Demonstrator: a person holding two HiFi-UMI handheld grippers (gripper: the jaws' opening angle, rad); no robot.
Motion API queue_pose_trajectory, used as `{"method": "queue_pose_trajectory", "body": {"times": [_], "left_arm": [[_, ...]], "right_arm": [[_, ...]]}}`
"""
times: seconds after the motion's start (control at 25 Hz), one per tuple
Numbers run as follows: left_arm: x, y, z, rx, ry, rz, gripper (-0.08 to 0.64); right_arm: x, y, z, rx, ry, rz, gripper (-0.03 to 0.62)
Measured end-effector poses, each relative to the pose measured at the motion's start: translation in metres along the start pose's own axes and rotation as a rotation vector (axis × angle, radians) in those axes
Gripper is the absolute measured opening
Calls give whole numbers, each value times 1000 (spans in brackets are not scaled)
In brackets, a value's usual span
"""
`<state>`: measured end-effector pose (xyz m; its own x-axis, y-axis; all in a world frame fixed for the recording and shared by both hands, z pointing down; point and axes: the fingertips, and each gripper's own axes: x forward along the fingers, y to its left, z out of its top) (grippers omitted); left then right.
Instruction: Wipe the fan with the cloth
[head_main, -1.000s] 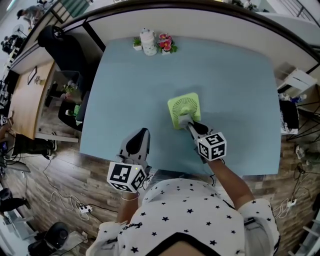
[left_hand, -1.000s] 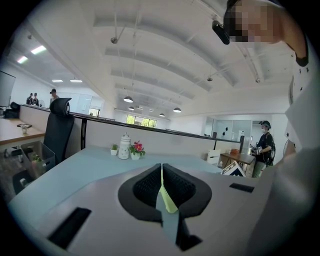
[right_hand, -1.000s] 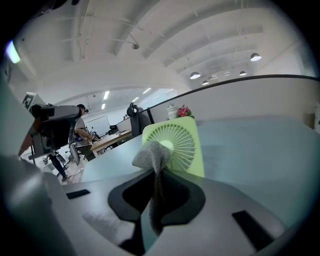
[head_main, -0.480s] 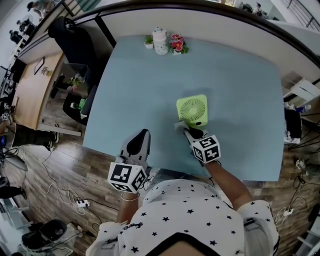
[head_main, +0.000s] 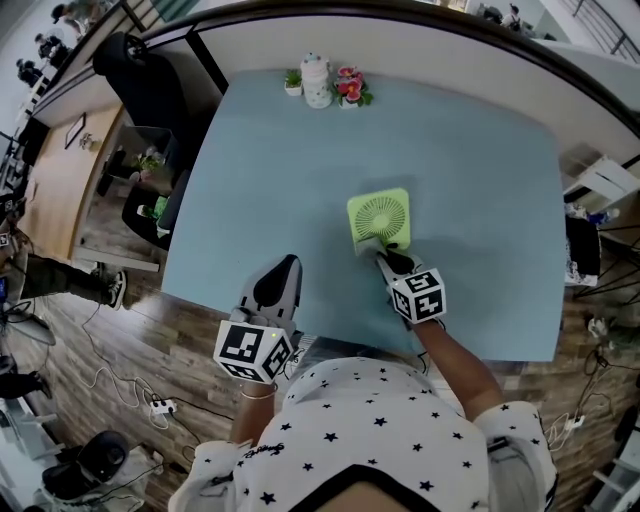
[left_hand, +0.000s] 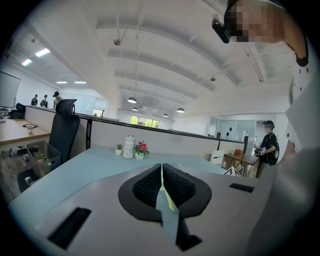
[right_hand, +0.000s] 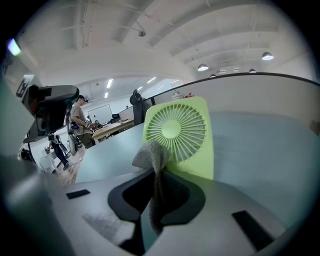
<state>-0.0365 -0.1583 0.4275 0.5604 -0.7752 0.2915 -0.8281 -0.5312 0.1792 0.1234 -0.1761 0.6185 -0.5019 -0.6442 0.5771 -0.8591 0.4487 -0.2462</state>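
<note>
Green fan (head_main: 379, 219) on counter (head_main: 480, 180), lower grille touched by grey cloth (right_hand: 151, 156) clamped in right gripper's (right_hand: 157, 187) jaws; left gripper (left_hand: 161, 182) held left of fan, jaws closed on nothing.

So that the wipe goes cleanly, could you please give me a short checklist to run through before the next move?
1. Cloth gripped: ok. The right gripper has its jaws shut on the grey cloth.
2. Cloth at the fan: cannot tell. The bunched end lies over the lower left of the fan grille, but contact is not clear.
3. Grille faces the cloth: ok.
4. Fan steadied: not ok. The left gripper is shut on nothing and sits apart from the fan, near the table's near edge.
5. Room to stroke: ok. The ornaments stand at the far edge, well away.
</note>
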Motion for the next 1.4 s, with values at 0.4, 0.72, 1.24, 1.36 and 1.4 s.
{"method": "queue_pose_trajectory", "body": {"times": [0.4, 0.72, 1.24, 1.36, 1.4], "left_arm": [[7, -13, 2, 10, 2, -14, 34], [2, -19, 0, 11, -3, -3, 34], [-9, -30, -3, 17, -9, 8, 34], [-14, -31, -4, 17, -12, 11, 32], [-15, -31, -4, 17, -12, 12, 34]], "right_arm": [[-20, -39, -8, 78, -16, -70, 35], [-24, -43, -8, 103, -34, -66, 35], [-34, -47, -11, 157, -71, -63, 35], [-35, -42, -11, 155, -75, -53, 35], [-35, -40, -12, 152, -74, -49, 35]]}}
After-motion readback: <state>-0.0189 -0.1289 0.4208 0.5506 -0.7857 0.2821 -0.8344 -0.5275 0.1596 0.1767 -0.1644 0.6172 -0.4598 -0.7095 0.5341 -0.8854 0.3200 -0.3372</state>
